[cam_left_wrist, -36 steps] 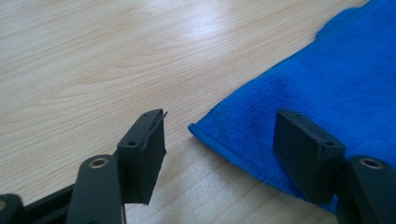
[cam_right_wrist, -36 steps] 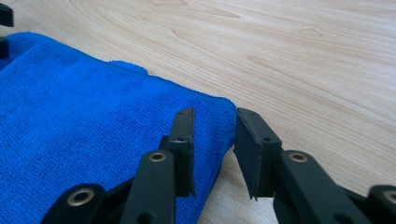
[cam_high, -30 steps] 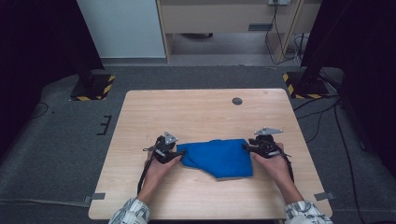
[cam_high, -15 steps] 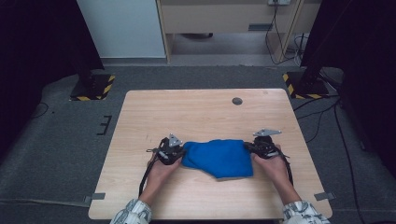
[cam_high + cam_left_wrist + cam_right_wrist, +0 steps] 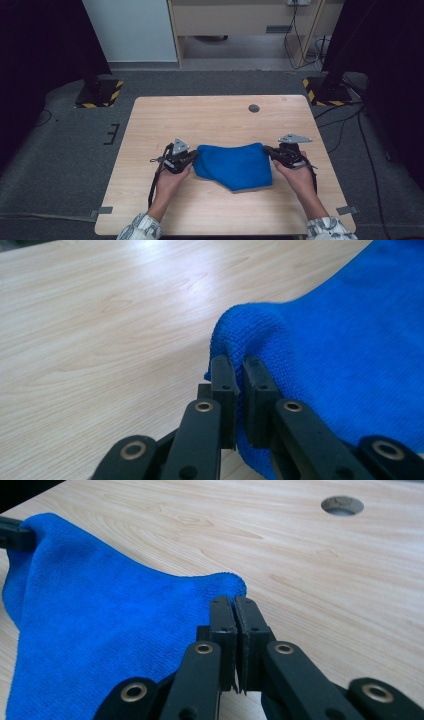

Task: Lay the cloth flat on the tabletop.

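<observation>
Light wood-grain tabletop (image 5: 220, 120), rectangular and set on grey carpet, is seen from above, with a small round dark hole (image 5: 254, 108) near its far edge. Spread on the near half of the table is a blue microfibre cloth (image 5: 234, 166), stretched between the two grippers and drooping toward the near edge, where its lower corner hangs in a loose point. The cloth's left upper corner is pinched by the left gripper (image 5: 239, 372), whose jaws are nearly closed, with a fold of blue fabric bunched over and between them. The right upper corner is clamped by the right gripper (image 5: 234, 605), its jaws pressed together on the cloth's edge. Each gripper is held by a hand, with patterned sleeves visible at the table's near edge.
</observation>
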Demonstrator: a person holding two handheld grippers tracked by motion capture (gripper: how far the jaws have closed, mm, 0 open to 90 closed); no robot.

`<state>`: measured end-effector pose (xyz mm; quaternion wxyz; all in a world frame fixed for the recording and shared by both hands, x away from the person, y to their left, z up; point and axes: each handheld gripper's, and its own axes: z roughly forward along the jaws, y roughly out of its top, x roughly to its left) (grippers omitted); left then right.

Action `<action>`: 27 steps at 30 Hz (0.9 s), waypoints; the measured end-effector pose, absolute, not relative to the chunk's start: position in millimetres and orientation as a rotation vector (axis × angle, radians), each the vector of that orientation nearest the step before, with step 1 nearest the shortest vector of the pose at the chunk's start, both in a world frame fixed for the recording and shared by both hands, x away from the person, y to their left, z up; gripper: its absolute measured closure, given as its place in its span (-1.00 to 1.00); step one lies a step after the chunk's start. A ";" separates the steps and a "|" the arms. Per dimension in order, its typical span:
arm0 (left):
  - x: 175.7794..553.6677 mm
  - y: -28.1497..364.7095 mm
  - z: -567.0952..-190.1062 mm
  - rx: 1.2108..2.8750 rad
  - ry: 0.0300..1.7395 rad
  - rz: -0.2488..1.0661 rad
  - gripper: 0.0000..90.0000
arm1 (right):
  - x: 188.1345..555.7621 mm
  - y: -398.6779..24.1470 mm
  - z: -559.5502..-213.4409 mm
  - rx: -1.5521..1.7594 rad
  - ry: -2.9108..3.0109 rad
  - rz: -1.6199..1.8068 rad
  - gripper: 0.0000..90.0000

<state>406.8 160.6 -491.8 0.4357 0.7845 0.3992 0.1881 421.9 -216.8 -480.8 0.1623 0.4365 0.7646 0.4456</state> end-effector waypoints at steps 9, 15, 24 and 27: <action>403.7 157.5 -455.7 1.928 0.951 0.499 0.89 | 417.8 -215.3 -465.1 1.191 2.154 1.303 0.95; 411.4 153.6 -443.5 1.908 0.943 0.495 0.90 | 420.7 -221.7 -453.2 1.198 2.115 1.317 0.96; 416.6 150.6 -423.2 1.903 0.932 0.532 0.90 | 413.2 -226.7 -424.4 1.151 2.064 1.355 0.96; 415.7 151.7 -416.4 1.895 0.925 0.540 0.91 | 411.5 -225.1 -416.8 1.136 2.065 1.354 0.96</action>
